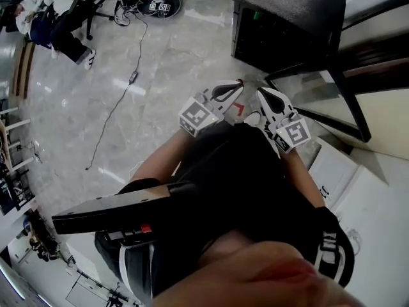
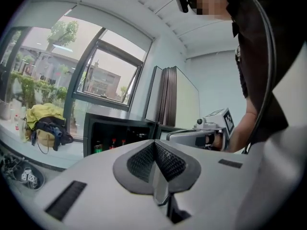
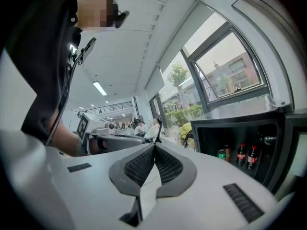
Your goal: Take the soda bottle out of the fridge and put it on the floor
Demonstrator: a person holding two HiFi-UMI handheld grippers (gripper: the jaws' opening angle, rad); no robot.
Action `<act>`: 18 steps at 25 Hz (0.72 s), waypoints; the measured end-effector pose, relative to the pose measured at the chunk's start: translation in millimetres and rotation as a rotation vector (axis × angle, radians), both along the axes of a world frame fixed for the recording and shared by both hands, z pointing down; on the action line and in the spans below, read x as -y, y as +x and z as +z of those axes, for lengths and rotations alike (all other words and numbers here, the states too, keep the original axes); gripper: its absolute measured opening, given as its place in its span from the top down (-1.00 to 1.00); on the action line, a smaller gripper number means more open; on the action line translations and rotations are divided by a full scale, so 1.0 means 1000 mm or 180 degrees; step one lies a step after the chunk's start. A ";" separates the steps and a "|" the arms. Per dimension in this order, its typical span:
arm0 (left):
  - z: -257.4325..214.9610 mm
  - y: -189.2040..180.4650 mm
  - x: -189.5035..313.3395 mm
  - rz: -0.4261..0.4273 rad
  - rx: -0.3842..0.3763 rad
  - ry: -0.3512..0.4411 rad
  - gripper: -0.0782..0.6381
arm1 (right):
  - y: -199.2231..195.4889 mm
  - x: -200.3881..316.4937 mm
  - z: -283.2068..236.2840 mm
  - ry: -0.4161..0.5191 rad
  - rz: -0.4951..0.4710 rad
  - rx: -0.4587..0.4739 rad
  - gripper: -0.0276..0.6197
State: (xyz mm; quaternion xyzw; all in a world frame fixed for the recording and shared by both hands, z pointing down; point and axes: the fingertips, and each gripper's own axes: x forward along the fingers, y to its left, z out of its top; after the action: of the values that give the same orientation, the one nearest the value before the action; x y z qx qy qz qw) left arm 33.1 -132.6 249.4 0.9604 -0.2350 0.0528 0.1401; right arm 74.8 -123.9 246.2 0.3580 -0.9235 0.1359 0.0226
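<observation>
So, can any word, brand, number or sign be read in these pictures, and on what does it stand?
No text can be read anywhere.
Soda bottles, red labels: too small to read.
Green can: print too small to read.
Marker cubes: black-and-white square patterns, no letters.
White print on the person's dark clothing: blurred, not readable.

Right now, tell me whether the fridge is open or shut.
Open: the right gripper view looks into the fridge, where two soda bottles and a green can stand.

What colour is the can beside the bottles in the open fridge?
Green; the can shows best in the right gripper view.
</observation>
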 end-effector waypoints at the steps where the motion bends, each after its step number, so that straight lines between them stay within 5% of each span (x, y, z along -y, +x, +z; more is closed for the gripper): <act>1: -0.008 0.003 -0.001 0.0015 -0.0016 0.0019 0.78 | 0.002 0.000 -0.010 0.0036 0.0022 0.0021 0.87; 18: -0.066 0.028 0.001 0.0252 -0.0099 0.0347 0.78 | 0.014 0.007 -0.090 0.0565 0.0054 -0.0023 0.87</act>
State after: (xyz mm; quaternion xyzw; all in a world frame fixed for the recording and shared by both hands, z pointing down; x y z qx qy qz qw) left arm 61.2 -133.9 183.7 0.9758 -0.1971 0.0305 0.0890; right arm 89.2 -130.7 156.1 0.3669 -0.9288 0.0525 -0.0071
